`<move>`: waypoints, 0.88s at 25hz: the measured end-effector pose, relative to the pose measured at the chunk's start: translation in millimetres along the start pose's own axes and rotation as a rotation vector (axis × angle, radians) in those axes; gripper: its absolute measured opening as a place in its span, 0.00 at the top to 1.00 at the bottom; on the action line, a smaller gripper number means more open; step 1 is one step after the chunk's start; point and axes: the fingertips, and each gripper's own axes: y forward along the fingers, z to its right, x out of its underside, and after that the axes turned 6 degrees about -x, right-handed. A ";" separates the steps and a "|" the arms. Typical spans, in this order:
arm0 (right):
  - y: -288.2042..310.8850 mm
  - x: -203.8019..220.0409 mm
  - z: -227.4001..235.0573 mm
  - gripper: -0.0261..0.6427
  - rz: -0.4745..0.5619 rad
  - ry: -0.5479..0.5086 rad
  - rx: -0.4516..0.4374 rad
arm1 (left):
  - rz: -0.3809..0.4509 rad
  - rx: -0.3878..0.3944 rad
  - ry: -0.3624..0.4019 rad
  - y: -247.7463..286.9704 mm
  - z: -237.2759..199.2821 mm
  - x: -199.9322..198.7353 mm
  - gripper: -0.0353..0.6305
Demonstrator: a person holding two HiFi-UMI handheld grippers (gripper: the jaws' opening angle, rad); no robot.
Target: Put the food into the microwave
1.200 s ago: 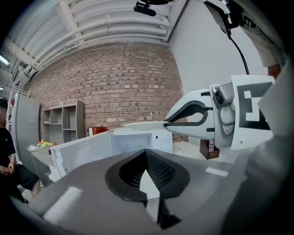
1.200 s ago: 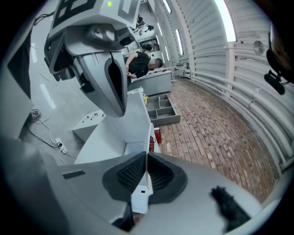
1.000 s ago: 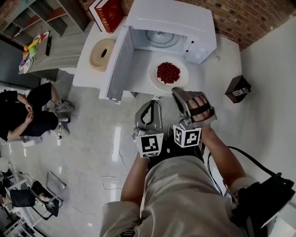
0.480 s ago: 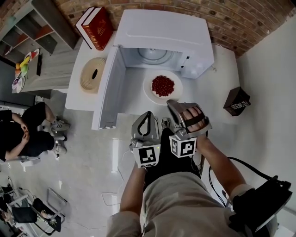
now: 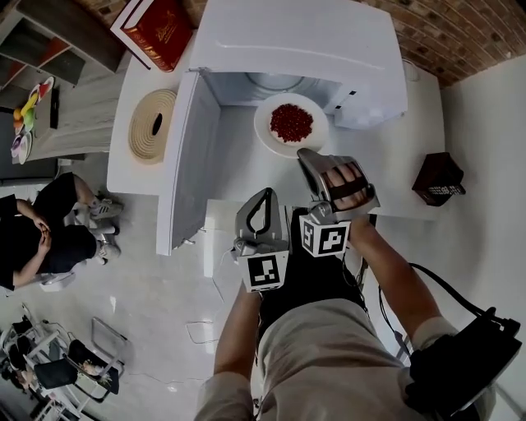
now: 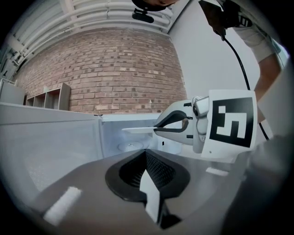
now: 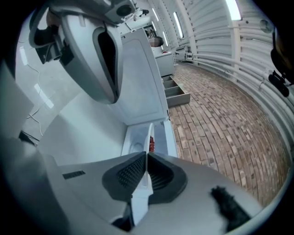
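A white plate [image 5: 266, 131] of red food [image 5: 291, 122] hangs level at the mouth of the open white microwave [image 5: 304, 41], its far edge just at the cavity. My right gripper [image 5: 306, 156] is shut on the plate's near rim. In the right gripper view the plate [image 7: 148, 137] runs edge-on out of the shut jaws, with the red food [image 7: 150, 144] beyond. My left gripper [image 5: 263, 194] is shut with nothing in it, held back near my body. In the left gripper view, the right gripper [image 6: 158, 130] and the plate [image 6: 138, 131] show before the cavity.
The microwave door [image 5: 185, 164] stands swung out to the left. A round woven mat [image 5: 150, 125] and a red book [image 5: 156, 23] lie on the white table [image 5: 411, 156] left of the microwave. A dark box [image 5: 440, 179] sits at the right. A person [image 5: 41, 238] sits at far left.
My right gripper has carried the plate forward from in front of the microwave to its opening. The left gripper has stayed shut beside it.
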 end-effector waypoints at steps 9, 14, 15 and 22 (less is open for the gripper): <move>48.7 12.4 -3.3 0.93 -0.010 0.025 -0.013 | -0.016 0.004 0.006 47.3 -14.0 15.5 0.94; 63.2 22.5 -10.7 0.93 -0.021 0.014 -0.026 | -0.012 -0.003 -0.001 60.2 -17.1 20.1 0.94; 65.2 24.0 -11.9 0.93 -0.023 0.012 -0.030 | -0.016 -0.003 -0.001 60.7 -16.9 20.8 0.94; 80.4 25.5 -11.3 0.93 -0.031 0.011 -0.047 | -0.005 -0.023 -0.023 65.6 -23.9 17.1 0.94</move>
